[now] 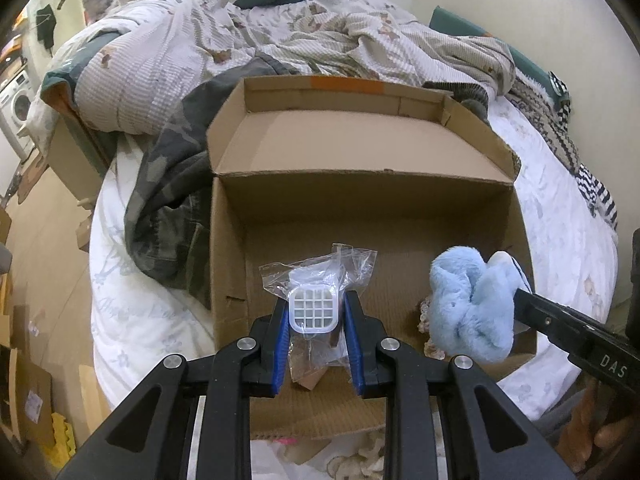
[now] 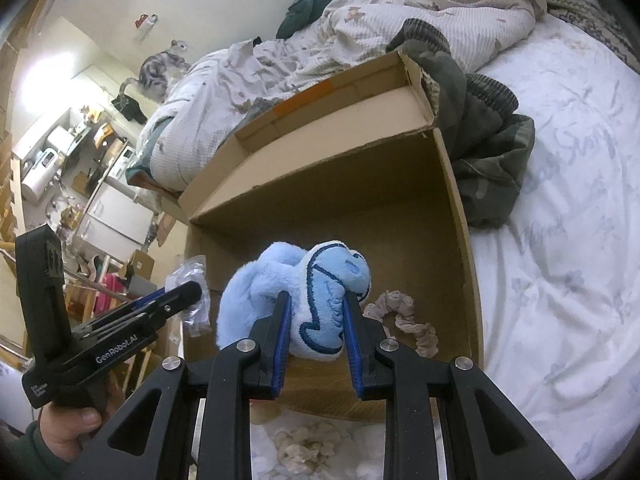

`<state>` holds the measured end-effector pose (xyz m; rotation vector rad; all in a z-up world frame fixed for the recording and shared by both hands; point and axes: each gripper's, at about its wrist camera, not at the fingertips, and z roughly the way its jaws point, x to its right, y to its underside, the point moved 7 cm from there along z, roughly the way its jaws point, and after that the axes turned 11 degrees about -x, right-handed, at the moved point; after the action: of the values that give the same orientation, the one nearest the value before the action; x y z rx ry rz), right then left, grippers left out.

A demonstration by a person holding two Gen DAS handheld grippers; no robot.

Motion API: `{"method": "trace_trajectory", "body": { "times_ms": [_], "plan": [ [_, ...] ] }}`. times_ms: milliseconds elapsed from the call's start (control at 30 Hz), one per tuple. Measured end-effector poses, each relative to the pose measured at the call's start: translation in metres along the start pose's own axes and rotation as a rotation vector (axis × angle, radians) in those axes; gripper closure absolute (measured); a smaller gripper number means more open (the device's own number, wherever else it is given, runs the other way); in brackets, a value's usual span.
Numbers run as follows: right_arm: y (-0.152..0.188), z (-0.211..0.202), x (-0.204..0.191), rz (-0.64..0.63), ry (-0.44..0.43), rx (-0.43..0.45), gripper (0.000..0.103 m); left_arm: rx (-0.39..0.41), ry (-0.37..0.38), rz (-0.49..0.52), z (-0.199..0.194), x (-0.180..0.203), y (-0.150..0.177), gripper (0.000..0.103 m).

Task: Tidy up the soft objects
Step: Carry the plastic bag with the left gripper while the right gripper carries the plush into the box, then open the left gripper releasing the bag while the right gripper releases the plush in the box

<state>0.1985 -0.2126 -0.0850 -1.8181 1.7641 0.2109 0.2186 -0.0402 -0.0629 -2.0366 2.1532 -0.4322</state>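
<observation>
Cardboard box sits open on the bed, flaps back, so you can drop things straight in. Your left gripper is clamped on a clear plastic bag with a white gridded piece inside, held over the box's near-left part. Your right gripper is clamped on the pale blue plush toy, hanging above the box floor near a frilly scrunchie already lying there. Both loads look poised for release inside; lower them before opening.
</observation>
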Motion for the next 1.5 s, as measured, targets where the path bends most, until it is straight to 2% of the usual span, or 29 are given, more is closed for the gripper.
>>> {"method": "trace_trajectory", "body": {
  "times_ms": [467,767,1500],
  "plan": [
    [0.006,0.024,0.005,-0.021,0.059,-0.068,0.076,-0.024,0.012,0.023,0.031,0.007,0.006,0.080],
    [0.008,0.042,0.009,-0.022,0.102,-0.120,0.075,-0.015,0.006,0.050,0.032,0.012,0.007,0.080],
    [0.007,0.059,0.012,-0.009,0.137,-0.169,0.073,-0.043,0.009,0.045,0.039,0.013,0.011,0.080]
  ]
}}
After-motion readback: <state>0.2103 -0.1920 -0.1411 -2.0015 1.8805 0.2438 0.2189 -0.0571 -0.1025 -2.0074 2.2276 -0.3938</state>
